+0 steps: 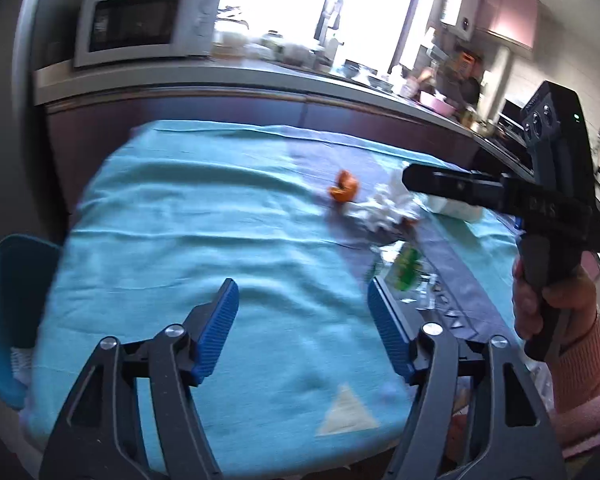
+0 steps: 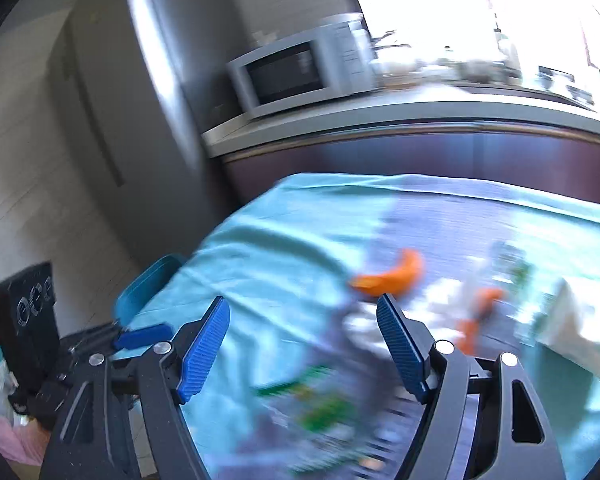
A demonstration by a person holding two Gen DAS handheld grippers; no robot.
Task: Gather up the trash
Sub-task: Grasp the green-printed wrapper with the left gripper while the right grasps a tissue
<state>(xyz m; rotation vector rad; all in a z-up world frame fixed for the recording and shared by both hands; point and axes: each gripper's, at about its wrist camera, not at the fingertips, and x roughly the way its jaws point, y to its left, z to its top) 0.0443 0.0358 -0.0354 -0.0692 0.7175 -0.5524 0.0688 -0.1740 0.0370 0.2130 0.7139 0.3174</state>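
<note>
Two claws hang above a counter (image 1: 180, 216) draped in a teal cloth, both with blue pads spread wide and nothing between them. Left claw (image 1: 303, 328): jaws fully apart, over bare cloth at the near edge, touching nothing. Right claw (image 2: 303, 344): jaws equally apart, poised over the litter, apparently clear of it; motion blur hides detail. Trash lies clustered on the grey stripe of the cloth: an orange peel (image 1: 343, 192) farthest back, crumpled white tissue (image 1: 384, 206) just beside it, a white paper cup (image 1: 456, 208) on its side partly hidden behind the right tool, and a clear wrapper with green print (image 1: 404, 268) nearer the front. A blue bin (image 1: 8, 300) stands off the counter's left edge; a microwave (image 1: 140, 24) sits on the worktop behind.
</note>
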